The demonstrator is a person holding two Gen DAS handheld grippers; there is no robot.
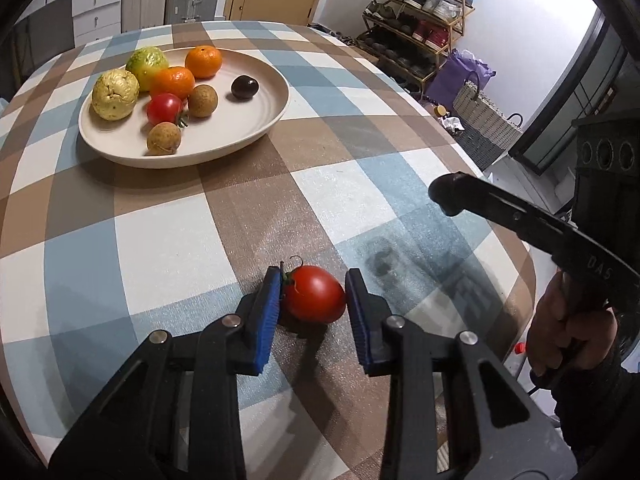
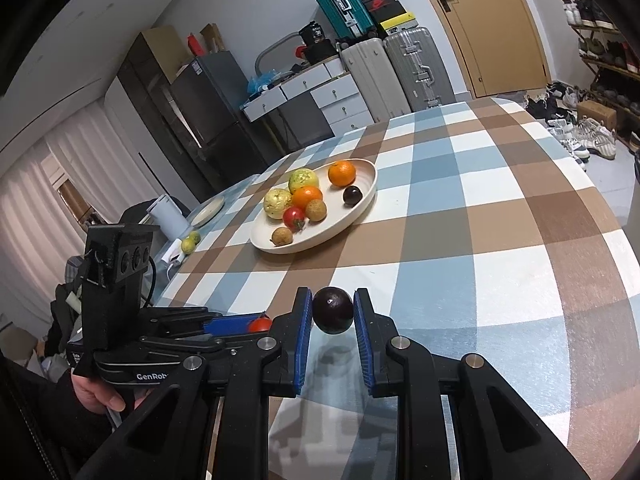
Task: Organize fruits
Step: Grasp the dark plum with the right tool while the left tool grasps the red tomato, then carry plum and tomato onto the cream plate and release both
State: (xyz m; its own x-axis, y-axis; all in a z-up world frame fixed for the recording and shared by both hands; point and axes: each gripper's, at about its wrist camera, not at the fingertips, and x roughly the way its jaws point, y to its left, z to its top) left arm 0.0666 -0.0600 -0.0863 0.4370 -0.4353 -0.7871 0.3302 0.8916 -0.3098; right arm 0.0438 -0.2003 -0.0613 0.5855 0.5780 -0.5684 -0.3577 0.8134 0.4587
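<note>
My left tool (image 1: 312, 300) brackets a red tomato (image 1: 314, 299) resting on the checked desk (image 1: 360, 184), jaws open. My right tool (image 2: 333, 314) grips a dark fruit (image 2: 333, 310) lifted clear. The fruit plate (image 1: 256, 124) lies at 11 o'clock; shoe rack (image 1: 420, 20) beyond.

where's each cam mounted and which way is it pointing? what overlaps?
Left wrist: on the left gripper, looking along its fingers at a tomato on the table; the person's right hand shows.
Right wrist: on the right gripper, facing a dark fruit between its pads; the left hand shows.
Shared: the plate of fruit and the checked tablecloth.
</note>
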